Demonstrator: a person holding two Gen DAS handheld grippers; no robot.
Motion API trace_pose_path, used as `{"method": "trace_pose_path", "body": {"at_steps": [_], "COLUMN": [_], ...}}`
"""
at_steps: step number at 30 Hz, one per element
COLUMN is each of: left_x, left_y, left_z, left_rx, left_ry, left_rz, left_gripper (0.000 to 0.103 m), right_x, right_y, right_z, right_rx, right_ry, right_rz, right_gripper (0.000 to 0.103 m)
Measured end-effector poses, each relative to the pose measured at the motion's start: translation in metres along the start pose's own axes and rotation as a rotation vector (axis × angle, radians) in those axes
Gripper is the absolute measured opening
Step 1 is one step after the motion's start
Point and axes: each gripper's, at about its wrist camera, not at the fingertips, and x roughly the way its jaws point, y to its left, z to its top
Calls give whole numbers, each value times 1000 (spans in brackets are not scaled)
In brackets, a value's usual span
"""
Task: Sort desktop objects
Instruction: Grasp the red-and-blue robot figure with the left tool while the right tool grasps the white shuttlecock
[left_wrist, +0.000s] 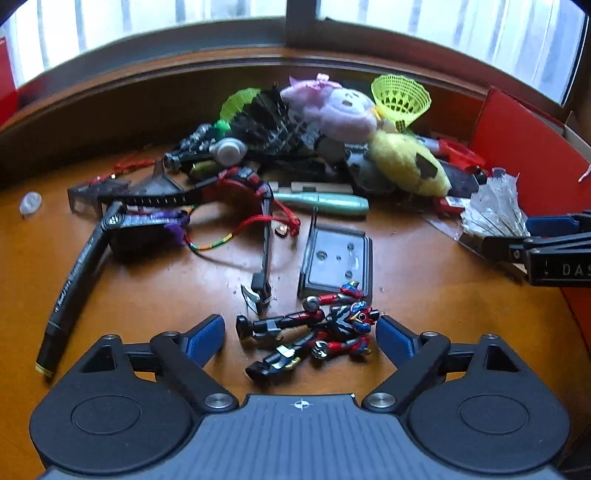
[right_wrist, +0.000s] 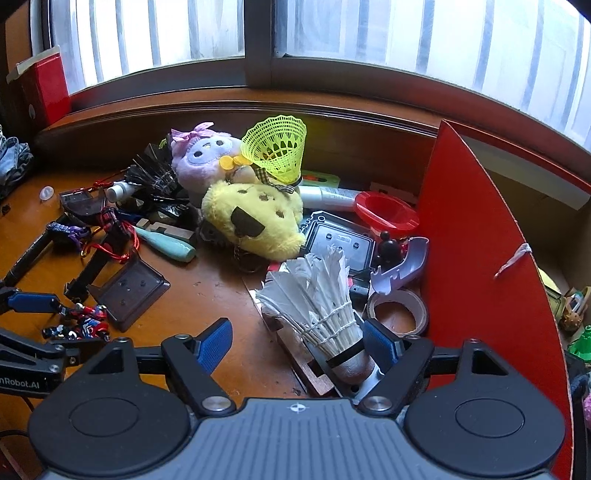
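Surface: glossy brown wood desk (left_wrist: 424, 280), scuffed, curved raised lip at rear. Room: window (right_wrist: 424, 40) w/ pale vertical bars fills top of both views; dark frame post at centre.

Left gripper (left_wrist: 301, 334): jaws apart, bottom centre of left view. Robot figure (left_wrist: 314, 334) (red/blue/black, lying flat) sits between the blue pads, not clamped. Grey tray (left_wrist: 338, 258) just above it; black marker (left_wrist: 74, 288) at lower left.

Right gripper (right_wrist: 297, 343): jaws apart, bottom centre of right view. White shuttlecock (right_wrist: 317, 299) lies tilted, base beside the right pad (right_wrist: 380, 343); contact — cannot tell.

Clutter pile, centre/upper centre: yellow plush (right_wrist: 255, 218), purple plush (right_wrist: 203, 158), neon shuttlecock (right_wrist: 277, 147), teal tube (left_wrist: 325, 203). Red box wall (right_wrist: 476, 258) stands at right; tape roll (right_wrist: 397, 310) just beside it.
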Motion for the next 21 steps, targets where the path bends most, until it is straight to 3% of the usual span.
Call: {"method": "trace_pose_path", "body": {"at_steps": [3,8,14,15,16,21], "left_x": [-1,-6,-26,-29,-32,-35], "left_y": [-1,1,7,7,7,7], "left_z": [-1,0,8,10,11,14], "left_rx": [5,-9,-15,-13,-9,2], "left_ry": [-18,-25,-89,-99,-107,-113], "left_rz": [5,-13,2,7,10,8], "left_gripper": [79,78,78,71,57,56], "right_x": [2,1,0,1,3,12], "right_y": [1,0,1,1,1,-2], "right_z": [0,2,5,5,5,5], "right_rx": [-8,-8,-34,-34,-32,-11], "right_ry": [-2,-12,-30,-28,-26,-11], "right_rz": [-2,-3,-10,-9,-8,-1], "right_gripper": [80,79,79,79,79,74]}}
